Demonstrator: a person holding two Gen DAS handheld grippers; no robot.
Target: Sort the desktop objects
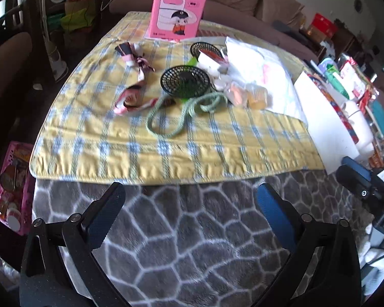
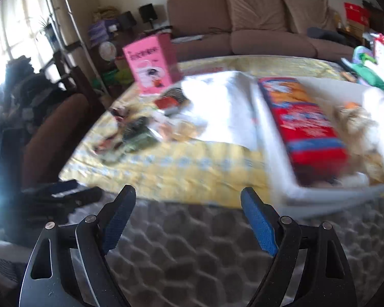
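Note:
A yellow checked cloth (image 1: 166,138) covers the table. On it lie a black mesh basket (image 1: 184,79), a green cord (image 1: 181,112), a pink patterned scarf (image 1: 137,64), small wrapped packets (image 1: 243,92) and a second black basket (image 1: 204,50) with a white item in it. A pink box (image 1: 180,7) stands upright at the back. My left gripper (image 1: 189,197) hovers open and holds nothing over the grey patterned blanket, short of the cloth's near edge. My right gripper (image 2: 188,199) is open too; its view is blurred, with the pink box (image 2: 151,65) and a red packet (image 2: 304,122) visible.
A white tray (image 2: 281,153) holding the red packet and snacks sits to the right of the cloth. White fabric (image 1: 263,76) lies behind the packets. A brown sofa (image 2: 256,25) lines the back. A pink bin (image 1: 12,186) stands on the floor at left.

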